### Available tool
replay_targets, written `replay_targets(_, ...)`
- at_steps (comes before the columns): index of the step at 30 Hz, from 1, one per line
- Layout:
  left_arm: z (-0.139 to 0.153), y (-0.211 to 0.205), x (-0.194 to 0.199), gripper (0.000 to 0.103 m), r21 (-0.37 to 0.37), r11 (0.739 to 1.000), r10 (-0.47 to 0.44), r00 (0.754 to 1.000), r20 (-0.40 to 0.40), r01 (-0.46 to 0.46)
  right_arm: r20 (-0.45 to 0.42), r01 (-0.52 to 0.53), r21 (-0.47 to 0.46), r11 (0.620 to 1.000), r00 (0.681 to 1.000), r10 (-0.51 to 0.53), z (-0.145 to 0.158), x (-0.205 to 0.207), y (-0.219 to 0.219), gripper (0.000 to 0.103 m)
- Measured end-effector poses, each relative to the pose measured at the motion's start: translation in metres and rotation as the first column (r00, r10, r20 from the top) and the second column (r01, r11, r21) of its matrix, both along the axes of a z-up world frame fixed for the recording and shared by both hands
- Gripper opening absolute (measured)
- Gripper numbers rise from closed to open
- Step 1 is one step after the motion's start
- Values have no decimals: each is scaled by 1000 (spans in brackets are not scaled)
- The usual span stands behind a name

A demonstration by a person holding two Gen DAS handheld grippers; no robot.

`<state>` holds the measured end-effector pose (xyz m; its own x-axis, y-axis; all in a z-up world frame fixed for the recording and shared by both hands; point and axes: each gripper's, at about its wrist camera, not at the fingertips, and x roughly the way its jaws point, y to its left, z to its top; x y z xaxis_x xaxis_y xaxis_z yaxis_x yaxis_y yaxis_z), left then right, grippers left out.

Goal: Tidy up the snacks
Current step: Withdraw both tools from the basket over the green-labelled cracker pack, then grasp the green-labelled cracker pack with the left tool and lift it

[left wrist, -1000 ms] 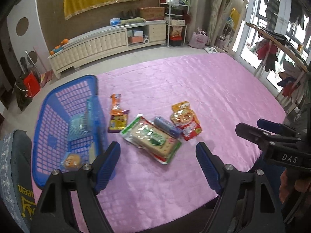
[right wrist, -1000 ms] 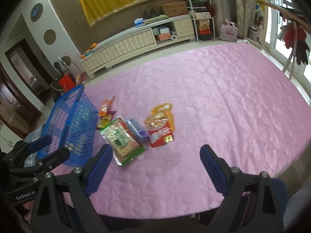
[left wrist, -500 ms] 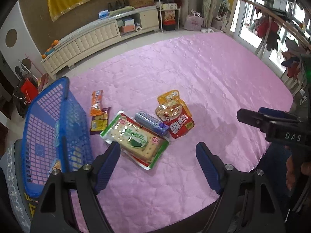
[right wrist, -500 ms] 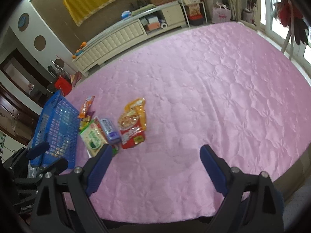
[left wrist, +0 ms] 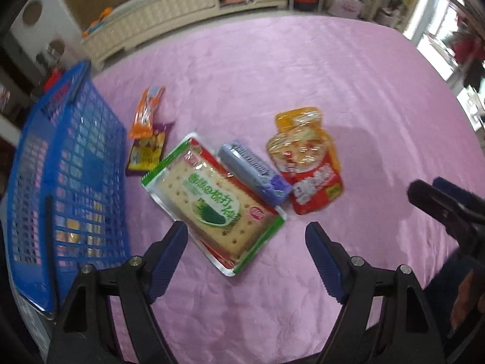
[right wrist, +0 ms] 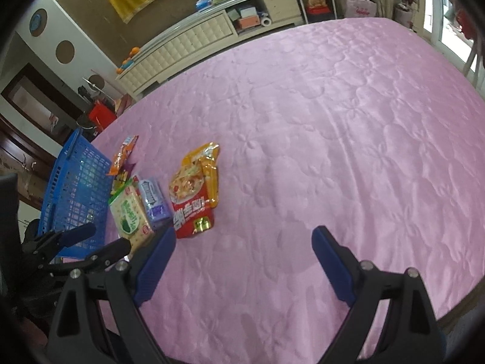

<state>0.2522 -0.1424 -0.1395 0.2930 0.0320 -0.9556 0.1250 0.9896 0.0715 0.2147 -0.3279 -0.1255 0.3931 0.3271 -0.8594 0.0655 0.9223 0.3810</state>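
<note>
While both jaws stand wide and empty, the left gripper [left wrist: 246, 232] hovers over the cracker pack [left wrist: 212, 203] and the right gripper [right wrist: 244, 236] over bare pink quilted bed cover [right wrist: 348, 127]. Snacks cluster right of the blue basket [left wrist: 60, 163]; a cream cabinet [right wrist: 188, 39] lines the far wall.

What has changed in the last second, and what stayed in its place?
The left tongs moved forward and down toward the large green cracker packet, which now lies just ahead of the open jaws. The right tongs swung rightward, also open. Nothing was gripped or released. The blue plastic basket, the purple-blue packet and the red-and-orange noodle bag stayed in place.
</note>
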Motion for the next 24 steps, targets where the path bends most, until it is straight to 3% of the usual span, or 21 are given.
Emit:
replay_targets(12, -35, 17, 39, 78, -16, 990, 138, 989, -53, -139, -22, -99, 6, 995, 995, 99, -18, 23, 17, 94)
replay_targets(21, -39, 23, 42, 80, 42, 972, 234, 971, -48, -232, -15, -87, 14, 996, 996, 87, -16, 19, 7, 94)
replay_targets(24, -48, 29, 41, 80, 33, 966, 259, 962, -85, -257, -11, -87, 19, 996, 996, 87, -15, 18, 8, 94)
